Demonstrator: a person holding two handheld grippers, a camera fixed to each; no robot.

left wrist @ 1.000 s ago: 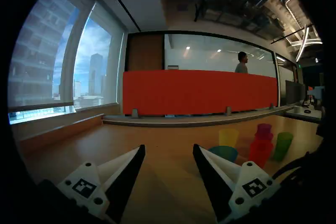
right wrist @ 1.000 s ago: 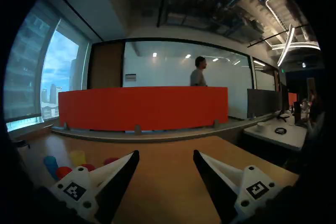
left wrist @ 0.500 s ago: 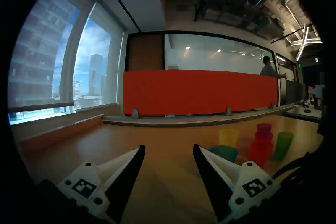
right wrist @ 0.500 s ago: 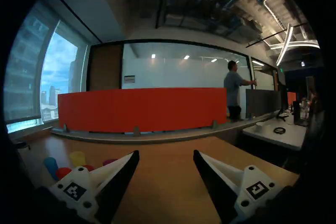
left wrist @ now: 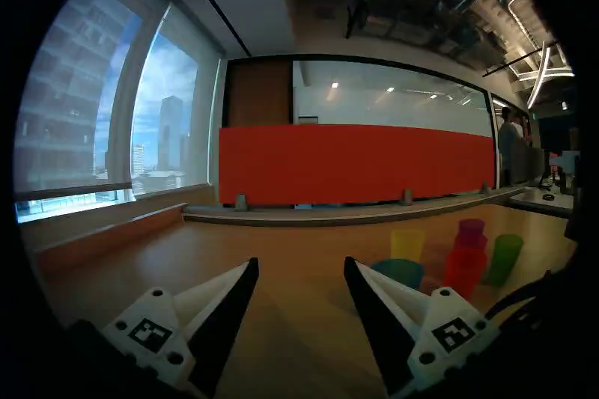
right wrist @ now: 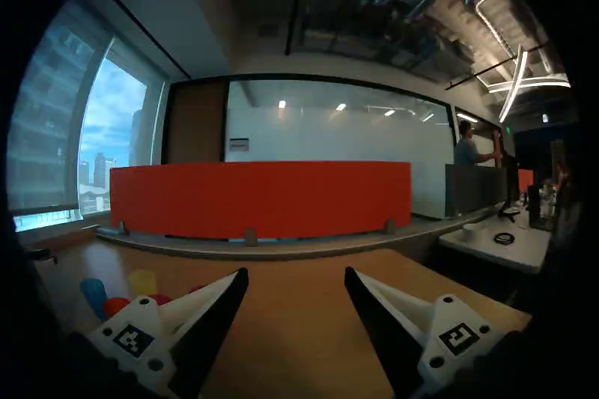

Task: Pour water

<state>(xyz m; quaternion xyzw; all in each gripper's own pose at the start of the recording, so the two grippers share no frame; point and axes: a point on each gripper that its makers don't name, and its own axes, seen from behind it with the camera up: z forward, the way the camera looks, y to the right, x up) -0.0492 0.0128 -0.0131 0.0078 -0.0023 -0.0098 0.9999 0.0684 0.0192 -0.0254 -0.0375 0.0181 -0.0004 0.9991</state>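
Holds the left gripper (left wrist: 300,261) level and low over a smooth wooden table (left wrist: 299,238), pointed white fingers with black inner faces spread wide, empty; holds the right gripper (right wrist: 296,272) likewise, equally wide, empty; shows tapered, translucent plastic cups (left wrist: 464,270) clustered upright ahead and right of the left gripper, well apart from it; backs onto a glossy red partition (left wrist: 352,163).

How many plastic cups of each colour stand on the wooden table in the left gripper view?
yellow translucent plastic cup: 1
blue translucent plastic cup: 1
red translucent plastic cup: 1
magenta translucent plastic cup: 1
green translucent plastic cup: 1
Total: 5
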